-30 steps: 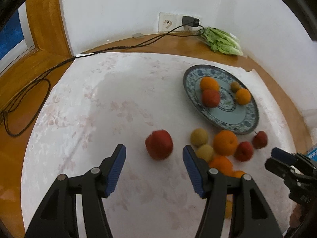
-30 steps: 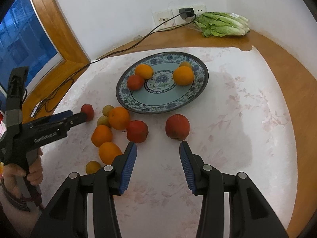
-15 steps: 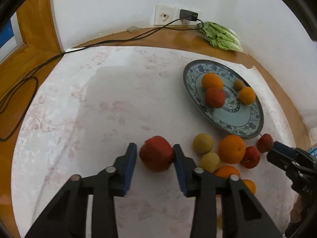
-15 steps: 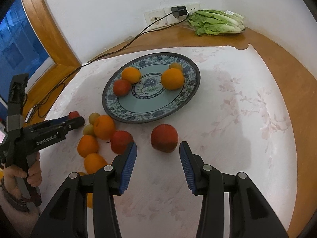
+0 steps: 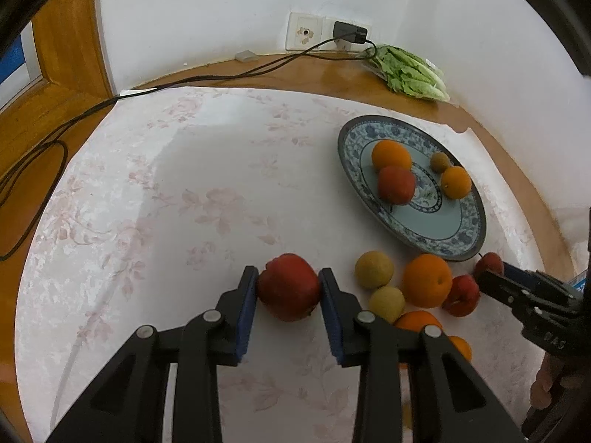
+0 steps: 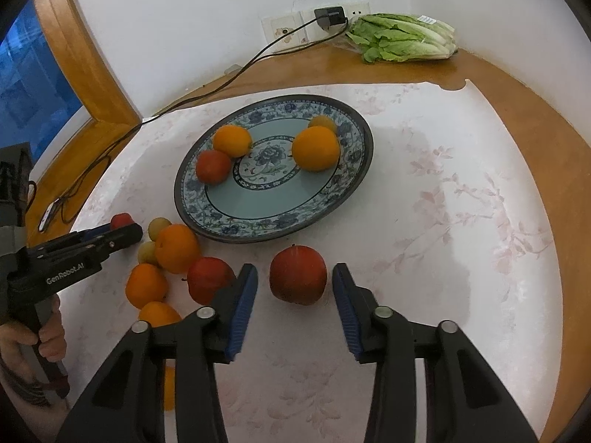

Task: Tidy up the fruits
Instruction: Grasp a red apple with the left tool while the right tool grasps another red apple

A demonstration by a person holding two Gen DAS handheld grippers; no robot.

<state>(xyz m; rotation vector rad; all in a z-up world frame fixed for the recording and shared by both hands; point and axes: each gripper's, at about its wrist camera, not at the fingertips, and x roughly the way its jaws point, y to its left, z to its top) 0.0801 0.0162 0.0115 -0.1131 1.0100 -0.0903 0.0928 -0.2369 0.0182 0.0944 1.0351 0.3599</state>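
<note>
I had the round worktop [image 6: 498, 118] under its pale flowered cloth [image 5: 166, 203], and I used the blue-patterned plate [image 6: 280, 221] as my landmark. It already carried two oranges, a red fruit and a small yellowish one, so I judged it to be where the fruit was being gathered, with the job well short of done. A bundle of lettuce [image 6: 402, 38] lay behind the plate against the wall, well clear of the work. Just in front of the plate's near-left rim, as the right wrist camera showed it, sat the loose cluster [image 6: 173, 258] of oranges, red fruit and small yellow ones waiting their turn. My left claw [image 5: 288, 288] was clamped on a red apple [image 5: 290, 286] to the left of that cluster, both blue pads pressed to its sides, the fruit low over the cloth, whether resting on it I could not tell. My right claw [image 6: 295, 284] straddled a second red apple [image 6: 298, 275] directly in front of the plate; its jaws were closing but the pads stood apart from the skin on both sides, so nothing was gripped there yet. Working one apple per hand made sense to me for a short carry.
</note>
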